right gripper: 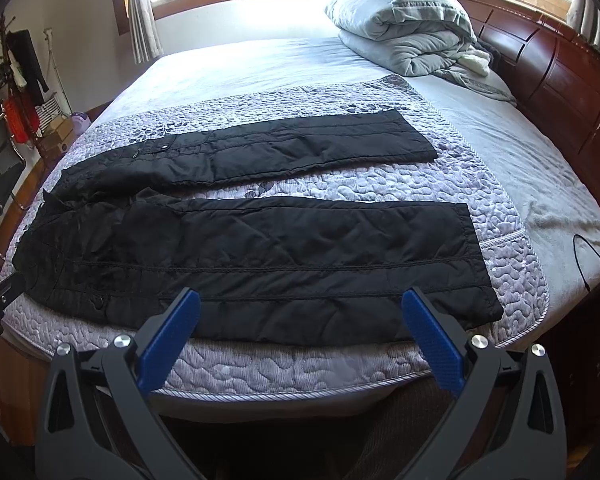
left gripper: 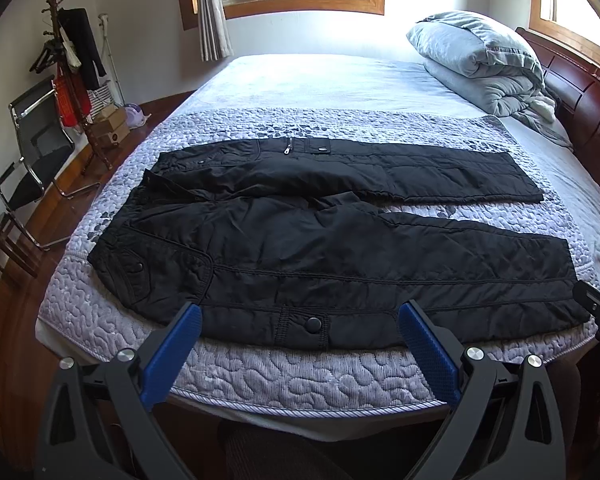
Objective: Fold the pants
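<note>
A pair of black quilted pants is laid flat on the patterned quilt near the bed's front edge, waist toward nine o'clock and cuffs toward three o'clock, with the two legs splayed apart so that quilt shows between them. The left gripper is held with its jaws spread wide and empty over the near hem by the snap button, and the right gripper is likewise spread and empty over the near leg, closer to the cuff. No fold is judged to have been started. The padded fabric is thick and slippery-looking, so a shallow pinch could be lost mid-lift, or only the top layer could be caught and the leg pulled open. If the near leg is carried toward twelve o'clock unevenly, the cuffs may be left misaligned. The near hem lies close to the mattress edge at six o'clock, so the garment could be dragged off by a careless pull.
</note>
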